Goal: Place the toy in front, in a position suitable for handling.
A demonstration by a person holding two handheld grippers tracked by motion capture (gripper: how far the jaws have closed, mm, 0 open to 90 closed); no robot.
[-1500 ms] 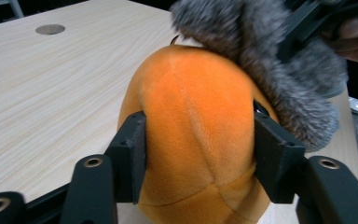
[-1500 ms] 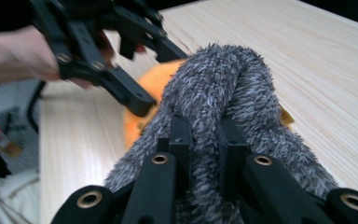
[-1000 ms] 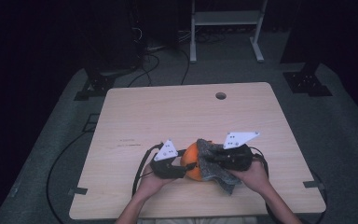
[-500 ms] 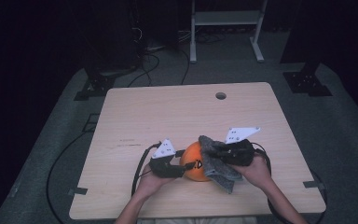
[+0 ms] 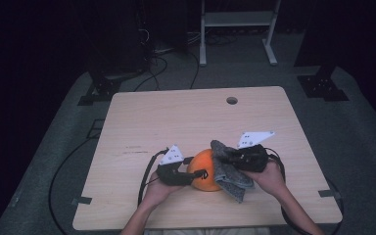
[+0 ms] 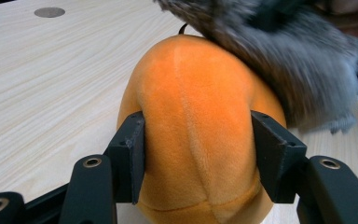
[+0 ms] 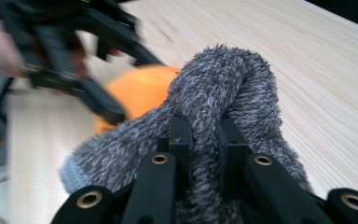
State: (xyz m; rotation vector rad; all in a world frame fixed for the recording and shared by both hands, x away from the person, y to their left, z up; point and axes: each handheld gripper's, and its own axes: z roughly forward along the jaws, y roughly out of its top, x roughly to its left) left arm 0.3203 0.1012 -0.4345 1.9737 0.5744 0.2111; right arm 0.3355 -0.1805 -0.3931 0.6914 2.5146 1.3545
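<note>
An orange plush ball (image 5: 204, 170) sits on the wooden table (image 5: 186, 117), close to the near edge and a little right of the middle. The left gripper (image 5: 196, 175) comes at it from the left, its two black jaws set on either side of the soft body; in the left gripper view the pads press into the plush (image 6: 196, 135) on both flanks, so the ball is pinched between them, and the jaws have just been easing apart a touch while the ball remains between them. The right gripper (image 5: 227, 159) reaches in from the right and holds a grey fuzzy cloth (image 5: 229, 172), which drapes over the ball's right side and hangs down toward the near edge of the table. In the right gripper view its jaws stand nearly together with a fold of the cloth (image 7: 223, 98) clamped between them, the cloth arching up over the jaw tips, and the orange ball (image 7: 142, 91) lies just beyond with the left gripper (image 7: 98, 100) blurred at the far left. A round hole (image 5: 231, 100) marks the table's far side.
</note>
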